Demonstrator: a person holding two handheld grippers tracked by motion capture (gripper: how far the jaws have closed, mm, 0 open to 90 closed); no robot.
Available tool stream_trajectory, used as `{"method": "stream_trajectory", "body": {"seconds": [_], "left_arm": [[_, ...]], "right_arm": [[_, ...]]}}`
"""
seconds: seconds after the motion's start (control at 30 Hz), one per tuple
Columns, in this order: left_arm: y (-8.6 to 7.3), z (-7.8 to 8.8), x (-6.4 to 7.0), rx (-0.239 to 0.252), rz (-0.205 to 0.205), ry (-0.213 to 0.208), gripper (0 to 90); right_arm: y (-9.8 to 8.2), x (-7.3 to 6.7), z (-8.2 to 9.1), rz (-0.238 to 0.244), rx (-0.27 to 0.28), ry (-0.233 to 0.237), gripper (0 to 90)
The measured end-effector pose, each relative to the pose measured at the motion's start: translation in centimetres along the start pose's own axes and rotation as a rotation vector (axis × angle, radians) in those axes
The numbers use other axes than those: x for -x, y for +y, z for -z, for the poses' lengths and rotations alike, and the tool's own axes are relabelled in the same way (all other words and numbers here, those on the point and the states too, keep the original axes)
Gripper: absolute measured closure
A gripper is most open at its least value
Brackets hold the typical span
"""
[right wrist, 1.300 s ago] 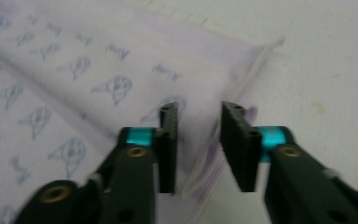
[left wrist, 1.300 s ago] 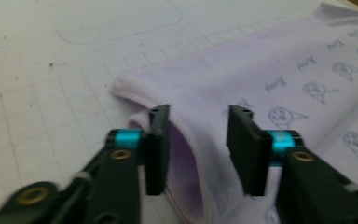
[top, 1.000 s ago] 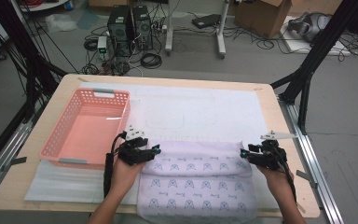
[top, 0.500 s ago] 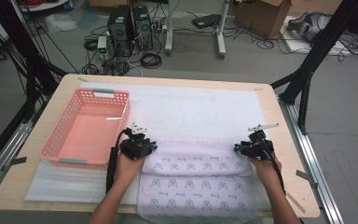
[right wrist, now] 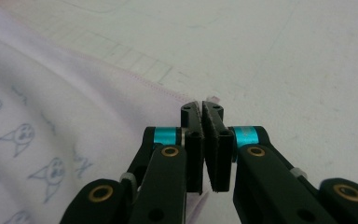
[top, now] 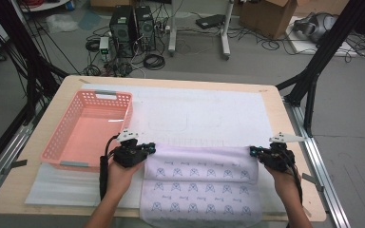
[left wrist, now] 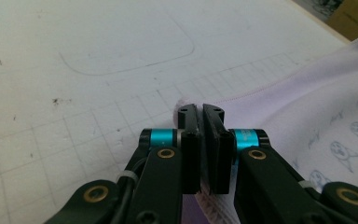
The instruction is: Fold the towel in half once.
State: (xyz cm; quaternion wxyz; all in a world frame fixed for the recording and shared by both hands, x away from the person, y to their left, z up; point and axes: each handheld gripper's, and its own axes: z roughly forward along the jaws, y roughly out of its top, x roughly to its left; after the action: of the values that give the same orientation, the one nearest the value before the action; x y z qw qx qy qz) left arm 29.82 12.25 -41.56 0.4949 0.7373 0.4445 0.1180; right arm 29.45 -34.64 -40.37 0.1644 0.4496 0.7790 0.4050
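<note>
Two tools, left tool (left wrist: 201,114) and right tool (right wrist: 202,112), each clamped on cloth (top: 199,183) corners

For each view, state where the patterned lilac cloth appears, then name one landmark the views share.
High view: patterned lilac cloth at bottom centre, between the grippers.
Left gripper view: right side, corner between the jaws.
Right gripper view: left side, corner between the jaws.
Shared landmark: white gridded mat.
</note>
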Motion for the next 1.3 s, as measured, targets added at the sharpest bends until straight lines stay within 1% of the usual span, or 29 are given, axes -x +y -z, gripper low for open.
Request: {"method": "stream_trajectory", "body": {"seconds": [0.07, 0.17, 0.2, 0.3, 0.33, 0.4, 0.47, 0.53, 0.63, 0.67, 0.7, 0.73, 0.77, 0.8, 0.87, 0.93, 0.97, 1.0, 1.03, 1.07, 1.13, 1.2, 1.23, 1.3], "left_arm": [[-0.2, 0.8, 0.5, 0.011, -0.013, -0.01, 85.4], [-0.6, 2.0, 1.3, 0.026, -0.03, -0.028, 85.3], [-0.8, 2.4, 1.5, 0.031, -0.031, -0.035, 85.3], [-1.6, 3.4, 1.9, 0.026, -0.046, -0.047, 84.8], [-1.9, 3.8, 2.1, 0.021, -0.056, -0.051, 84.8], [-2.7, 4.4, 2.4, 0.011, -0.065, -0.058, 84.7], [-3.6, 5.0, 2.8, 0.011, -0.068, -0.063, 84.7], [-4.4, 5.3, 3.2, -0.007, -0.078, -0.073, 84.6], [-5.6, 5.5, 3.7, -0.044, -0.081, -0.094, 83.1], [-5.8, 5.5, 3.6, -0.054, -0.078, -0.096, 80.3], [-5.9, 5.5, 3.5, -0.056, -0.069, -0.093, 74.0], [-5.9, 5.5, 3.3, -0.054, -0.055, -0.083, 65.3], [-5.7, 5.4, 3.0, -0.046, -0.042, -0.073, 56.7], [-5.5, 5.3, 2.7, -0.035, -0.034, -0.078, 51.6], [-4.8, 5.1, 2.2, -0.016, -0.035, -0.082, 45.0], [-3.9, 4.6, 1.8, 0.009, -0.028, -0.073, 42.9], [-3.5, 4.3, 1.6, 0.014, -0.034, -0.065, 42.5], [-3.1, 3.9, 1.4, 0.016, -0.037, -0.055, 42.6], [-2.8, 3.4, 1.2, 0.014, -0.031, -0.039, 42.6], [-2.5, 3.0, 1.0, 0.01, -0.038, -0.028, 42.3], [-2.2, 1.9, 0.7, -0.01, -0.037, 0.002, 41.8], [-2.1, 0.7, 0.5, -0.039, -0.045, 0.031, 40.5], [-2.1, 0.2, 0.5, -0.063, -0.053, 0.055, 38.9], [-2.2, -0.8, 0.3, -0.091, -0.061, 0.077, 36.9]], "right_arm": [[-0.2, -0.7, 0.9, 0.022, 0.01, 0.001, 86.7], [-0.7, -1.6, 2.3, 0.028, 0.034, 0.018, 86.6], [-0.9, -1.8, 2.8, 0.037, 0.045, 0.021, 86.6], [-1.6, -2.7, 4.1, 0.046, 0.061, 0.036, 86.5], [-1.8, -2.9, 4.5, 0.055, 0.064, 0.041, 86.5], [-2.5, -3.4, 5.2, 0.062, 0.062, 0.048, 86.4], [-3.2, -3.9, 5.8, 0.066, 0.054, 0.058, 86.4], [-4.0, -4.3, 6.2, 0.067, 0.049, 0.068, 86.4], [-5.5, -4.8, 6.3, 0.074, 0.002, 0.076, 85.7], [-6.1, -4.9, 6.3, 0.066, -0.013, 0.083, 83.5], [-6.5, -4.9, 6.3, 0.068, -0.029, 0.085, 78.9], [-6.9, -4.9, 6.3, 0.069, -0.041, 0.086, 73.0], [-7.0, -4.8, 6.4, 0.058, -0.047, 0.082, 67.3], [-7.0, -4.7, 6.5, 0.037, -0.038, 0.078, 63.3], [-6.6, -4.0, 7.0, 0.008, 0.008, 0.065, 60.6], [-5.8, -3.4, 7.3, -0.005, 0.041, 0.041, 58.1], [-5.3, -3.1, 7.2, -0.012, 0.05, 0.036, 57.7], [-4.9, -2.8, 7.1, -0.021, 0.063, 0.045, 57.7], [-4.5, -2.6, 6.9, -0.028, 0.078, 0.045, 57.1], [-4.2, -2.5, 6.5, -0.023, 0.08, 0.035, 56.3], [-3.7, -2.3, 5.2, -0.004, 0.042, -0.002, 53.1], [-3.6, -1.9, 3.2, 0.009, -0.005, -0.044, 49.5], [-3.7, -1.6, 2.2, 0.009, -0.025, -0.056, 48.2], [-3.8, -1.1, 0.5, -0.001, -0.045, -0.066, 45.0]]}}
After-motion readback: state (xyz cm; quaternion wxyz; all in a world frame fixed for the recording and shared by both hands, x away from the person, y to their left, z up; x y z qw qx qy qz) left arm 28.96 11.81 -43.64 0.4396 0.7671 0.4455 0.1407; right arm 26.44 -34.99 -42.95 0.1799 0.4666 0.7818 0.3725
